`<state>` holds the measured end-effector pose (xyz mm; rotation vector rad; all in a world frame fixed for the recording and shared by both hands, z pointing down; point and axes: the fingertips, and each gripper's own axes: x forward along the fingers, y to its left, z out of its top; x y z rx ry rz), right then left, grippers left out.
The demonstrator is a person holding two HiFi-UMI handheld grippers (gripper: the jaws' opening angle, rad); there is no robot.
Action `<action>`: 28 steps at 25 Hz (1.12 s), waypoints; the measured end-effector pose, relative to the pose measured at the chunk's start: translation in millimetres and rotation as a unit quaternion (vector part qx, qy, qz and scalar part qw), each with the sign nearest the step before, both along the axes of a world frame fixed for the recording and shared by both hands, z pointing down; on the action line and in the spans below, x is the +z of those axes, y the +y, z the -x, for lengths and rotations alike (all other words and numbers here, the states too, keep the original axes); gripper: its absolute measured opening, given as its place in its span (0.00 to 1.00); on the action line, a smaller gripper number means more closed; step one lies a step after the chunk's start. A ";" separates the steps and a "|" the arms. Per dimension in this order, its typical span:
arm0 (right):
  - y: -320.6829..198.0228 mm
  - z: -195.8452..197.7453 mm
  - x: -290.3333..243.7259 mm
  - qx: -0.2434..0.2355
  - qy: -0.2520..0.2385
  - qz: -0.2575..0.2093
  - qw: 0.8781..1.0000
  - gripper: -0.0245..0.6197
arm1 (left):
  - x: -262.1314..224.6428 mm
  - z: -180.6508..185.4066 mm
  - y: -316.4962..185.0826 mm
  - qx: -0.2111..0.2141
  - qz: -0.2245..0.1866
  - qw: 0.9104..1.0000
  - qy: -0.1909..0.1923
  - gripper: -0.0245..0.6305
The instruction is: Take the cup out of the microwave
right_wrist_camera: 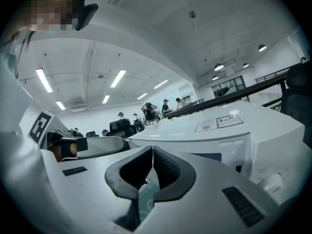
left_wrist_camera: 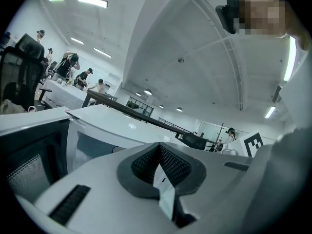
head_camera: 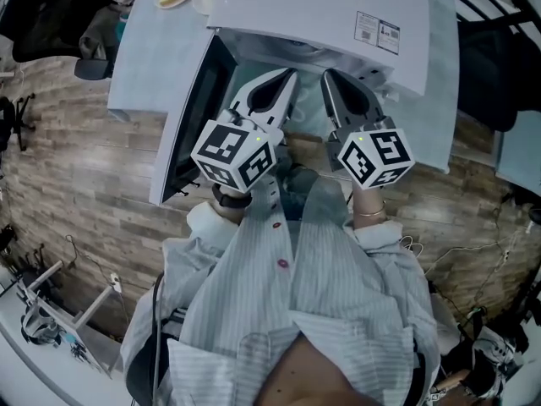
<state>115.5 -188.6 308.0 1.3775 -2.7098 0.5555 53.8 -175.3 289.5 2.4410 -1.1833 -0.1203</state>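
Left claw (head_camera: 287, 75), right claw (head_camera: 328, 75) point level toward microwave (head_camera: 321, 11).

The microwave (head_camera: 338, 15) is white, and its door (head_camera: 190, 112) has a dark window. The left gripper (head_camera: 287, 76) and right gripper (head_camera: 330, 76) are pale grey, with black ribbed pads (left_wrist_camera: 175, 165) and cubes patterned in black-and-white squares. The shirt (head_camera: 355, 294) is pale with fine stripes. The floor (head_camera: 76, 167) is brown wood planking.
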 end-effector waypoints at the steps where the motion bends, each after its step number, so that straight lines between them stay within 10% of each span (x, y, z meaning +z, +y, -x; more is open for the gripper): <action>1: -2.6 1.0 2.2 0.002 0.000 0.001 1.000 0.09 | 2.5 1.3 -1.9 0.001 0.001 1.000 -0.001 0.05; 28: -46.8 2.2 75.7 0.048 0.015 0.041 0.998 0.09 | 60.3 13.9 -27.7 -0.011 0.027 0.999 -0.020 0.05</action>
